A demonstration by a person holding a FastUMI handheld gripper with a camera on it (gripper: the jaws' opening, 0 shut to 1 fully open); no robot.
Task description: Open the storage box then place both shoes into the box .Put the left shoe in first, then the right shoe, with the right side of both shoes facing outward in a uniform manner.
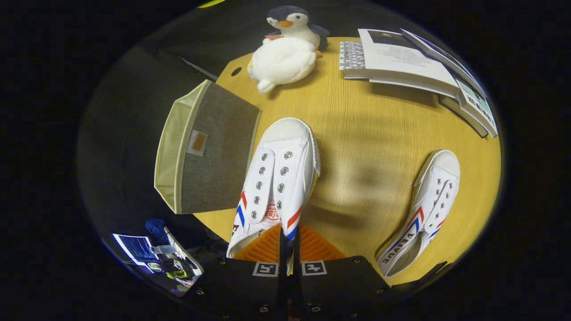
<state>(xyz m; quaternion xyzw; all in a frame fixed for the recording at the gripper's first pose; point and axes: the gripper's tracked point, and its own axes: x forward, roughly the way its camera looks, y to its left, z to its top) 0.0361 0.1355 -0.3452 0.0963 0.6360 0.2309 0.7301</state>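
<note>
Two white shoes and one storage box [207, 149] show. The gripper [289, 243] is clamped on one shoe's [276, 178] side wall, toe at twelve o'clock; the other shoe [424, 209] lies at three o'clock, the box at ten.

Matt grain-patterned wood table [370, 133], grey woven cloth box [214, 151] with pale fabric lining, white canvas shoes [279, 178] showing metal eyelets and smooth rubber toecaps, fluffy plush penguin [285, 53], paper books [401, 58] lying smooth
</note>
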